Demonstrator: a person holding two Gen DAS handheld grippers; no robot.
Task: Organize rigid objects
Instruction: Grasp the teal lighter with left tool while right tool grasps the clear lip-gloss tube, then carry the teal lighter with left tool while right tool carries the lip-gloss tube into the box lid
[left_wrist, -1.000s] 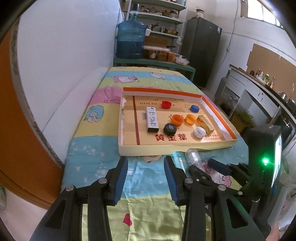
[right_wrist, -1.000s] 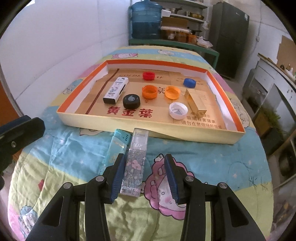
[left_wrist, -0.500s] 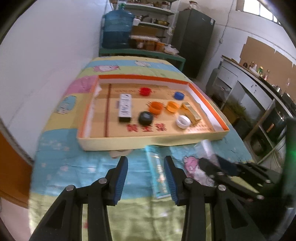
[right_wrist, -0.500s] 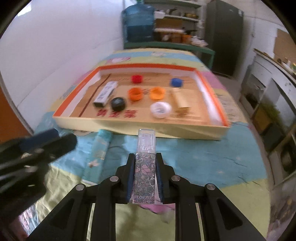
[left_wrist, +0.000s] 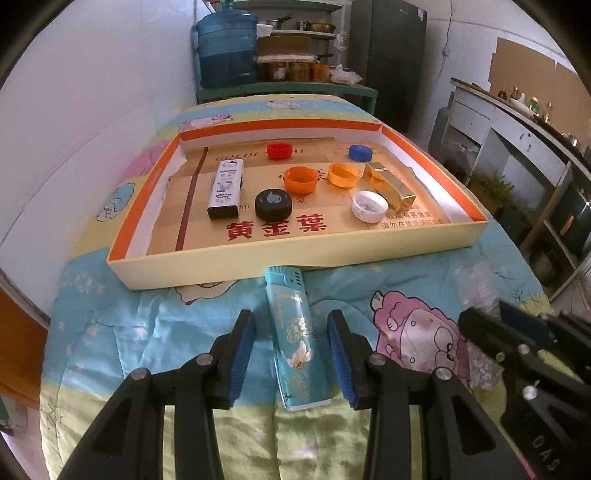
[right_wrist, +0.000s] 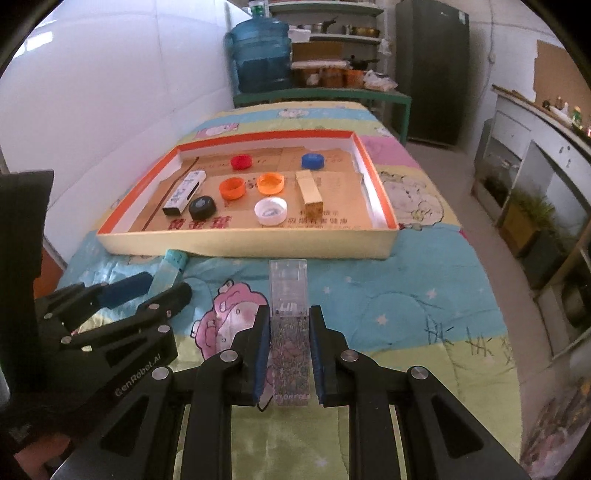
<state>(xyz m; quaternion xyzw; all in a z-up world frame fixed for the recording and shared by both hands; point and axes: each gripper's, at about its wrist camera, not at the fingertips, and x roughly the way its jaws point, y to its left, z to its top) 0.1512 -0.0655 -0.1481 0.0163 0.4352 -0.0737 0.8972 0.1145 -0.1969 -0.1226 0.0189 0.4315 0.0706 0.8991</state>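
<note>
Left wrist view: the black right gripper at the right edge is motion-blurred, and the clear plastic case in it is a smear; its pattern and lettering cannot be read. Gripper body runs out of frame at right. Right wrist view: the black left gripper covers the lower part of the flat teal lighter; only the top end shows, so pad contact cannot be judged there. Small print on the floor of the shallow orange-rimmed cardboard tray is too small to read. Far shelf jars behind the blue water jug are indistinct.
</note>
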